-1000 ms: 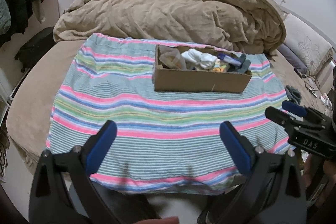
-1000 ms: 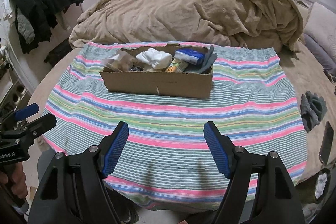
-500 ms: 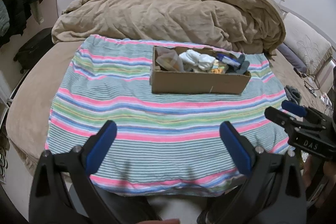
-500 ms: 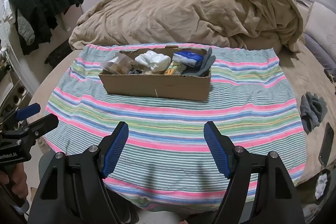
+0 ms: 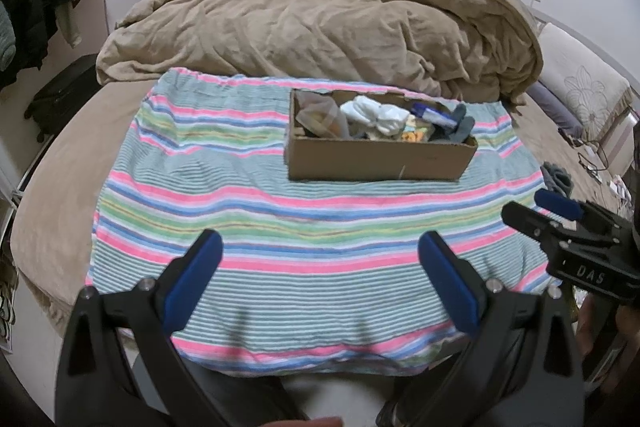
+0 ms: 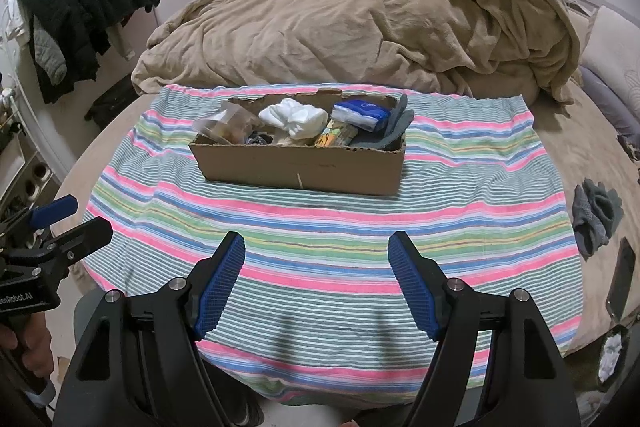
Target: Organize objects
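Note:
A shallow cardboard box (image 5: 376, 161) (image 6: 304, 169) stands on a striped cloth (image 5: 240, 211) (image 6: 460, 211) spread on the bed. It holds a clear plastic bag (image 6: 224, 125), white socks (image 5: 376, 115) (image 6: 294, 117), a blue-and-white packet (image 6: 362, 113), a yellow packet (image 6: 334, 137) and grey socks (image 6: 394, 127). My left gripper (image 5: 320, 277) is open and empty over the cloth's near edge. My right gripper (image 6: 318, 281) is open and empty there too, well short of the box.
A crumpled tan duvet (image 5: 320, 27) fills the back of the bed. A grey sock pair (image 6: 598, 217) and a dark phone (image 6: 620, 279) lie on the bed at the right. Dark clothes (image 6: 80, 3) hang at the left. Pillows (image 5: 580, 83) lie at the far right.
Both views have shifted slightly, so the box sits a little lower and more to the left. Both grippers stay open and empty.

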`<state>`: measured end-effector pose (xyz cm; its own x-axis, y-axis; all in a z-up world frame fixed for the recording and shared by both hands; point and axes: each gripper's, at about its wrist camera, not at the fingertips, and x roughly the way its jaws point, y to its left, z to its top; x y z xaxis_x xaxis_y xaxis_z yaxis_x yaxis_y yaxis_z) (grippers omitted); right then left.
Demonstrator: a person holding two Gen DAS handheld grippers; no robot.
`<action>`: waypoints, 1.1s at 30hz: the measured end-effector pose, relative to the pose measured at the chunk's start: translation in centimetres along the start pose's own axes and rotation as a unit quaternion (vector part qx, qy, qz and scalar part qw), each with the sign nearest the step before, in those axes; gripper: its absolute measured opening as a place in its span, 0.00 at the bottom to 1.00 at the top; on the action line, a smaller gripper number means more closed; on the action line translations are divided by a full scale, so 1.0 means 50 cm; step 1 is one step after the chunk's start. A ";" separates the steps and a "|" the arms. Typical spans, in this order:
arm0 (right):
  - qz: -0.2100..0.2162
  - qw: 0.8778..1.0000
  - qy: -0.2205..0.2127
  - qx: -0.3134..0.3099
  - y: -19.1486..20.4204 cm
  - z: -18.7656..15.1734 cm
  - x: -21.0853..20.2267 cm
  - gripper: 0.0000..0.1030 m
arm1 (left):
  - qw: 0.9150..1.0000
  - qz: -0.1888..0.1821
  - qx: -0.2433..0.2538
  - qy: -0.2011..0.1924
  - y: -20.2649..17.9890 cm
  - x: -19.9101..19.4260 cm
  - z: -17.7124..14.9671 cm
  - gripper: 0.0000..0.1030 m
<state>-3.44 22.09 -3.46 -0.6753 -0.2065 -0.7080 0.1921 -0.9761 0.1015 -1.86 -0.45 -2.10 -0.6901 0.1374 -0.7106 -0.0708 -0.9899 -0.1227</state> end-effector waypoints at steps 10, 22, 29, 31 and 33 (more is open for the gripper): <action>0.003 1.000 0.003 -0.008 0.013 0.001 0.004 0.75 | 1.000 0.005 -0.006 0.002 0.001 0.000 0.001 0.96; 0.003 1.000 0.003 -0.007 0.012 0.003 0.004 0.75 | 1.000 0.005 -0.009 0.002 -0.001 0.003 0.005 0.96; 0.004 1.000 0.003 -0.006 0.012 0.004 0.004 0.75 | 1.000 0.012 -0.013 -0.001 0.004 0.009 0.013 0.96; 0.010 1.000 0.004 -0.004 0.011 0.005 0.004 0.75 | 1.000 0.006 -0.016 -0.003 0.009 0.010 0.015 0.96; 0.013 1.000 0.005 -0.003 0.009 0.008 0.007 0.75 | 1.000 0.001 -0.012 -0.006 0.010 0.012 0.018 0.96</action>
<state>-3.88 21.55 -3.41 -0.6627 -0.2307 -0.7125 0.2131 -0.9701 0.1159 -2.97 -0.92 -1.95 -0.6991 0.1344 -0.7023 -0.0522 -0.9891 -0.1374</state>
